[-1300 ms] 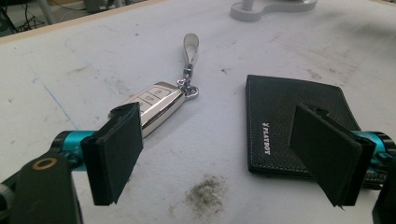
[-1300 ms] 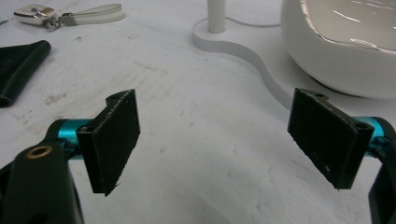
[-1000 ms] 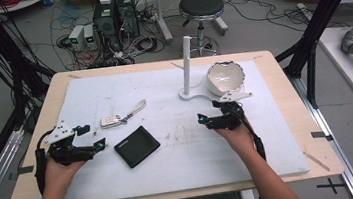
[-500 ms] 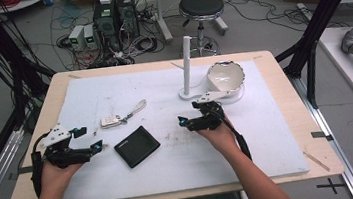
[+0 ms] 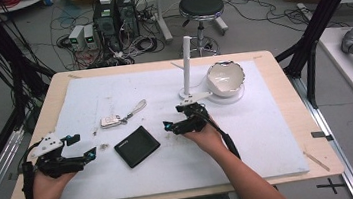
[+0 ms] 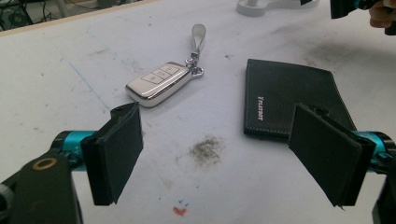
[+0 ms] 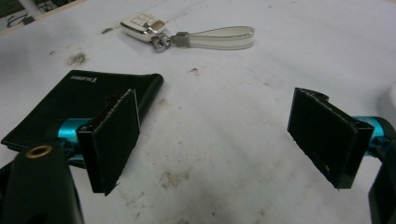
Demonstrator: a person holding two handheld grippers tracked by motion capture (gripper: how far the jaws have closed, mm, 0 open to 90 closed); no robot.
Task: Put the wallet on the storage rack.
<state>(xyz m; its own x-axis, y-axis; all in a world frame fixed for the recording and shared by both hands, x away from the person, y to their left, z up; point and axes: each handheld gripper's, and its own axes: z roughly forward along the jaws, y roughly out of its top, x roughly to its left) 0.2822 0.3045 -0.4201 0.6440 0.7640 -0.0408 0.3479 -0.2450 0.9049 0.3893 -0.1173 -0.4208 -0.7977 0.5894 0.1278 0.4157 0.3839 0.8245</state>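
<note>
A black wallet (image 5: pixel 137 145) lies flat on the white mat (image 5: pixel 269 134) between my two grippers. A silver key fob (image 5: pixel 111 120) with a pale strap rests just beyond it. My left gripper (image 5: pixel 81 146) stands open at the mat's left, its jaws pointing toward the wallet (image 6: pixel 289 100) and the fob (image 6: pixel 159 84), touching neither. My right gripper (image 5: pixel 173 117) is open too, just right of the wallet. In the right gripper view its left pad (image 7: pixel 112 140) hangs over the wallet's (image 7: pixel 74 100) near edge, and the fob (image 7: pixel 142 25) lies farther off.
A white bowl (image 5: pixel 226 77) and a white upright stand (image 5: pixel 187 63) sit at the mat's far right, behind my right gripper. A smudge of dirt (image 6: pixel 205 150) marks the mat between the left jaws. Cables and a stool (image 5: pixel 201 7) lie beyond the table.
My right gripper has travelled left from beside the bowl to just right of the wallet. The left gripper has barely shifted.
</note>
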